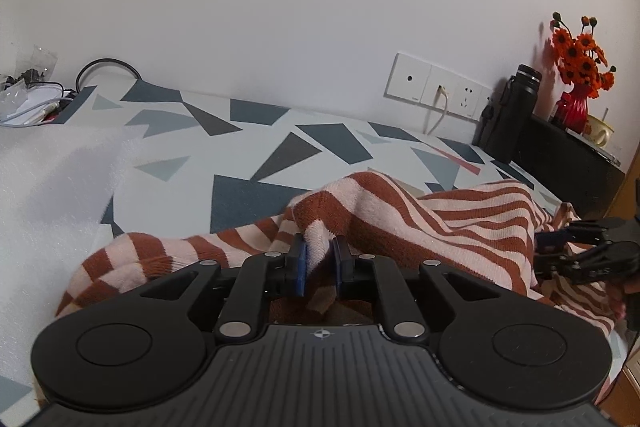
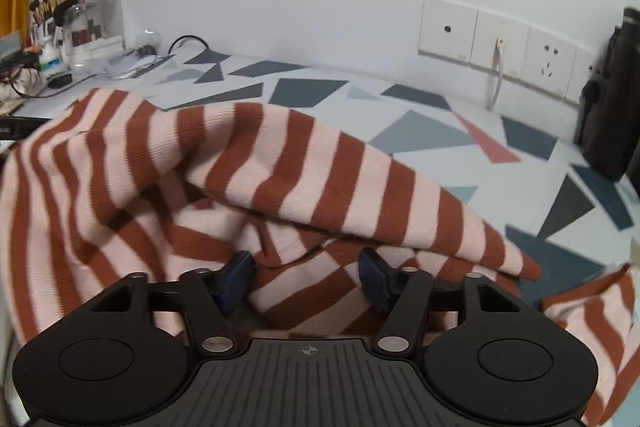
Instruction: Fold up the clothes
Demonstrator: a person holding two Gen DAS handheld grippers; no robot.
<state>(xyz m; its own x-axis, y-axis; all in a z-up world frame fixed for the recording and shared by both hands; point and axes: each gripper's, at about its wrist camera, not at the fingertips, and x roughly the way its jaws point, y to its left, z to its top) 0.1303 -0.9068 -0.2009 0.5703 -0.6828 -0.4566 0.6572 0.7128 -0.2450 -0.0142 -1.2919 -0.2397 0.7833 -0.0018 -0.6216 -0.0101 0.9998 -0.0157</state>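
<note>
A rust-and-pink striped knit garment [image 1: 460, 223] lies crumpled on the patterned tablecloth [image 1: 240, 155]. My left gripper [image 1: 320, 259] is shut on a raised fold of it, and the cloth peaks up between the blue pads [image 1: 299, 267]. At the right edge of the left wrist view, my right gripper [image 1: 548, 251] reaches into the garment's far side. In the right wrist view my right gripper [image 2: 306, 279] stands open, its blue pads [image 2: 236, 279] wide apart. The striped garment [image 2: 260, 155] is bunched between and over them.
A white foam sheet [image 1: 48, 187] covers the left of the table. Wall sockets [image 1: 436, 87] with a plugged cable sit behind. A black bottle [image 1: 516, 111], a red vase of orange flowers [image 1: 576, 107] and a black box [image 1: 568, 163] stand right. Cosmetics clutter [image 2: 72, 27] fills the far left.
</note>
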